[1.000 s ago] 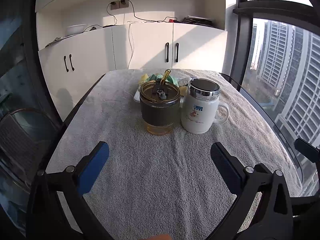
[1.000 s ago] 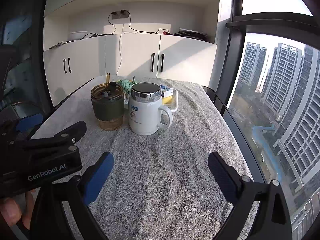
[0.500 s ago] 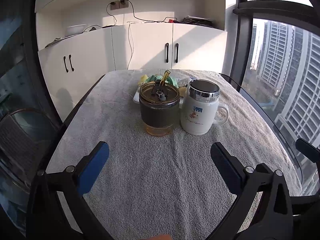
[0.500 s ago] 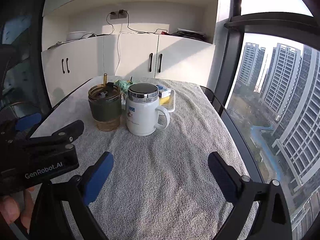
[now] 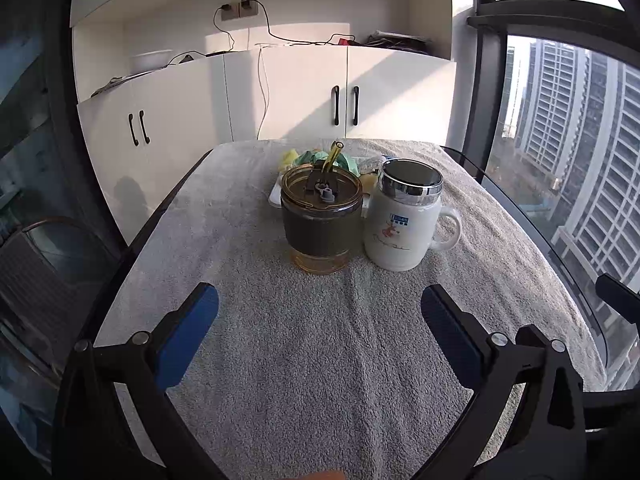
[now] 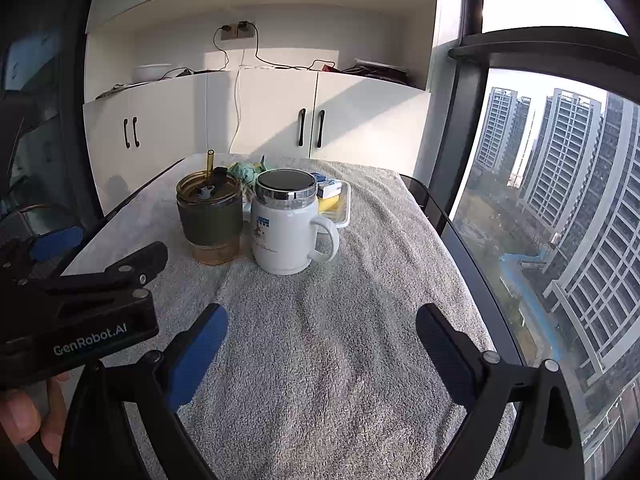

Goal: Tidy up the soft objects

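Both grippers hover low over the near end of the grey towel (image 5: 320,360) that covers the table, side by side and aimed at the far end. The left gripper (image 5: 319,307) has its blue-padded fingers spread wide with nothing between them, and the right gripper (image 6: 322,326) is spread the same way and empty, so both seem readied for a reach rather than a carry.

The soft objects (image 6: 246,171) — a crumpled green-and-yellow bundle — lie in a white tray (image 6: 347,204) at the far middle of the table, beside a small blue-and-white box (image 6: 329,189). How many soft pieces there are I cannot tell; they are mostly hidden.

Two cups stand touching or nearly so, just in front of the tray: one amber glass tumbler (image 5: 322,224) with a dark sleeve and a straw on the left, one white lidded mug (image 5: 404,220) on the right, handle turned right. They block a straight reach to the tray — any approach would likely go over or around them.
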The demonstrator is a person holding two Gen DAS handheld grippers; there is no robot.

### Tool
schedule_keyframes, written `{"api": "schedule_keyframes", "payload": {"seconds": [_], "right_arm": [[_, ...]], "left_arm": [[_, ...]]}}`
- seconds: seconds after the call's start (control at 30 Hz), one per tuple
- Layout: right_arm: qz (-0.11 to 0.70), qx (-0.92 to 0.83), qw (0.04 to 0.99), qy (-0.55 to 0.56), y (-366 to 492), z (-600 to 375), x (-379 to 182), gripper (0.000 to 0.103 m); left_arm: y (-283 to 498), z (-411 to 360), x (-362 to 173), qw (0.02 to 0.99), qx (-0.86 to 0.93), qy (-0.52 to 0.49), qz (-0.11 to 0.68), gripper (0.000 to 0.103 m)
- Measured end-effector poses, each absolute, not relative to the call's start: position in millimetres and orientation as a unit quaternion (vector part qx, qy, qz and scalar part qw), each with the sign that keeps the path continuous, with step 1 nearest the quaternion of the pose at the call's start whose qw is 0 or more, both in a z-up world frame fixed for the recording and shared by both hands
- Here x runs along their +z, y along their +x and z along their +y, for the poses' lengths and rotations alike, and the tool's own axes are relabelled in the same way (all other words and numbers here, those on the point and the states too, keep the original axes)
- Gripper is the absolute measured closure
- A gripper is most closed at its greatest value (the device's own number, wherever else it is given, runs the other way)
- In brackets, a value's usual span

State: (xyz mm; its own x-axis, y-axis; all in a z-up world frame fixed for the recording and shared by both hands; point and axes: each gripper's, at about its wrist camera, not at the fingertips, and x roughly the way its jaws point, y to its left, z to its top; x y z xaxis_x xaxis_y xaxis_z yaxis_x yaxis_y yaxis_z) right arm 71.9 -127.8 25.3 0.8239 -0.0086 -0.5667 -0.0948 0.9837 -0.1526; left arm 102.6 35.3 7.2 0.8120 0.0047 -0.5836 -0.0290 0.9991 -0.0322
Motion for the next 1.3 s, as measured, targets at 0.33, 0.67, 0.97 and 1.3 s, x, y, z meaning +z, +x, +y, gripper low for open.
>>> {"api": "schedule_keyframes", "payload": {"seconds": [0.33, 0.67, 0.97, 1.3], "right_arm": [[0.296, 0.023, 0.951, -0.087, 72.5, -128.6, 24.9, 0.006], [0.297, 0.022, 0.951, -0.087, 72.2, -128.2, 23.9, 0.006], [0.298, 0.023, 0.950, -0.088, 71.6, -126.8, 23.3, 0.006], [0.300, 0.025, 0.950, -0.089, 71.6, -126.9, 22.6, 0.006]], "left_arm": [[103.3, 36.4, 7.8, 0.952, 0.009, -0.020, 0.307, 0.000], [102.1, 36.0, 7.6, 0.952, 0.009, -0.022, 0.305, 0.000], [102.4, 32.9, 6.7, 0.951, 0.015, -0.019, 0.308, 0.000], [103.7, 34.7, 5.1, 0.950, 0.024, -0.022, 0.312, 0.000]]}}
